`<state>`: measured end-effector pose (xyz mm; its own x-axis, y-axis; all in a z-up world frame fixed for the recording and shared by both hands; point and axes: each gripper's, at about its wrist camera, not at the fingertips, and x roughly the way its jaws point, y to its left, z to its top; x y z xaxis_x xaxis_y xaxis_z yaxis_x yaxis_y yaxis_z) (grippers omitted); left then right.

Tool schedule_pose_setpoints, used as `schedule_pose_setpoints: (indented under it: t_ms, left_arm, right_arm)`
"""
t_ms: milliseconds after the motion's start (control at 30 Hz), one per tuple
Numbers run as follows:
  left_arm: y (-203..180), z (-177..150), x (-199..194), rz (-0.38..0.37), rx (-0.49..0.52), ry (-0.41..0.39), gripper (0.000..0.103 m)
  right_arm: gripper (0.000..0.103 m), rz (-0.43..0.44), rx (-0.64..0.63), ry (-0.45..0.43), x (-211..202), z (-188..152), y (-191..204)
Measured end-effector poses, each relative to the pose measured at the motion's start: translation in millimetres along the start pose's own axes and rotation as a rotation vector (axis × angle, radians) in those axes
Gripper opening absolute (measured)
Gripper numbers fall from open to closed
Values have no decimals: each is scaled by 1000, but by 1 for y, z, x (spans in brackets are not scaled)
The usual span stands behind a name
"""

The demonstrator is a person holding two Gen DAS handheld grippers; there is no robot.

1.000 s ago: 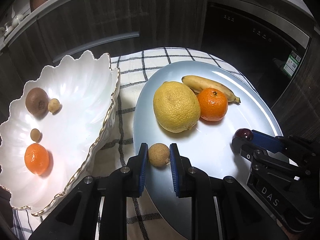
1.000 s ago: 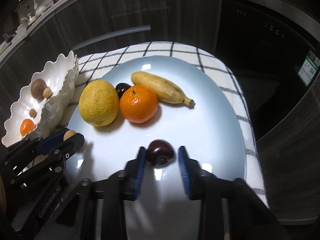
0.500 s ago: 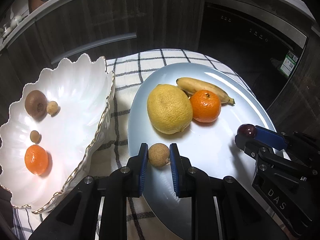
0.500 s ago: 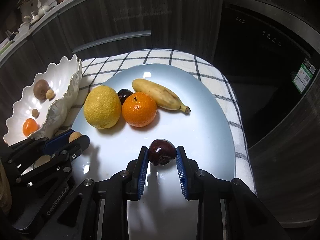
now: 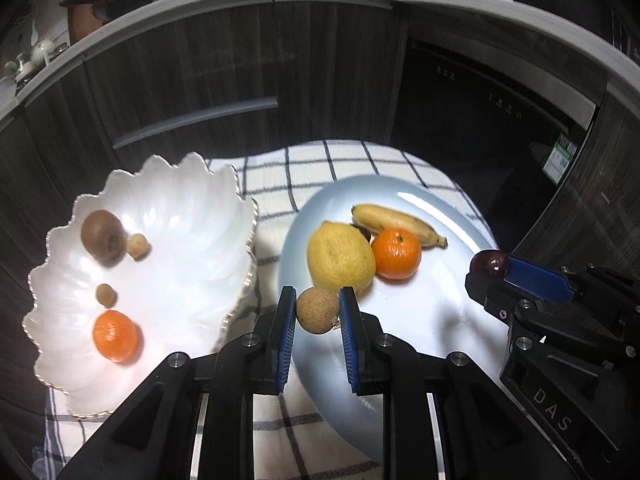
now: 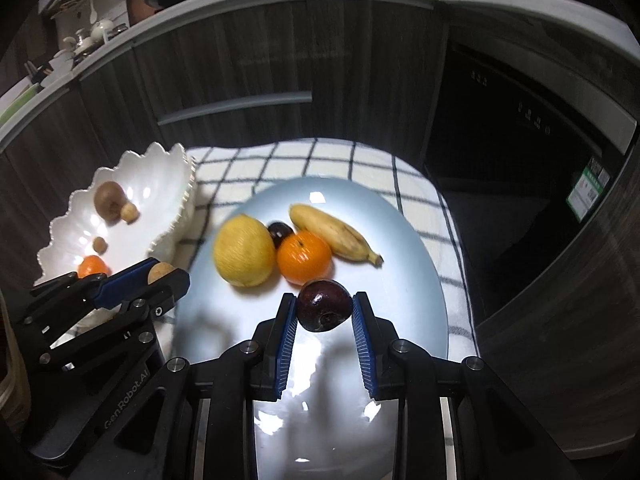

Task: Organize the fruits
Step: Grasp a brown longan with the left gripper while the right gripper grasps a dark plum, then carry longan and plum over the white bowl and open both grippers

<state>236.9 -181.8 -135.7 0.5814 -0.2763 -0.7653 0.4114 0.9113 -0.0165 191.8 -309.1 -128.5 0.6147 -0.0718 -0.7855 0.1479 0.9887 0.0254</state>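
Note:
My left gripper (image 5: 317,311) is shut on a small tan longan (image 5: 318,310), held above the near left rim of the pale blue plate (image 5: 432,312). My right gripper (image 6: 324,310) is shut on a dark purple plum (image 6: 324,305), lifted over the plate's near side. On the plate lie a big yellow citrus (image 5: 340,257), an orange tangerine (image 5: 396,255), a banana (image 5: 394,222) and a second dark plum (image 6: 280,232) tucked behind them. The white scalloped bowl (image 5: 188,216) at left holds a kiwi (image 5: 103,235), two longans and a tangerine (image 5: 115,335).
Plate and bowl sit on a black-and-white checked cloth (image 5: 344,160) over a small table. Dark wood cabinets (image 5: 200,80) with a grey bar handle stand behind, a dark appliance front (image 5: 480,112) to the right, and a countertop with pans and jars above.
Both grippers have risen with their fruit: the longan and the plum are lifted off the plate, and the plate, bowl and table look smaller and farther below.

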Motion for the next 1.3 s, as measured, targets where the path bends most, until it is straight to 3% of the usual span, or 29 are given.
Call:
schedule_pose_setpoints:
  t_ms: [267, 567, 933, 1300]
  left_arm:
    - [36, 13, -43, 32, -34, -74, 22]
    - [106, 10, -69, 111, -89, -102, 22]
    - [179, -4, -48, 191, -158, -59, 22]
    - [206, -14, -19, 195, -193, -17, 22]
  right_arm:
    - [29, 27, -58, -70, -34, 23, 41]
    - [29, 113, -118, -81, -31, 41, 111]
    - [29, 157, -167, -34, 8, 48, 179]
    - [29, 141, -189, 22, 42, 48, 196]
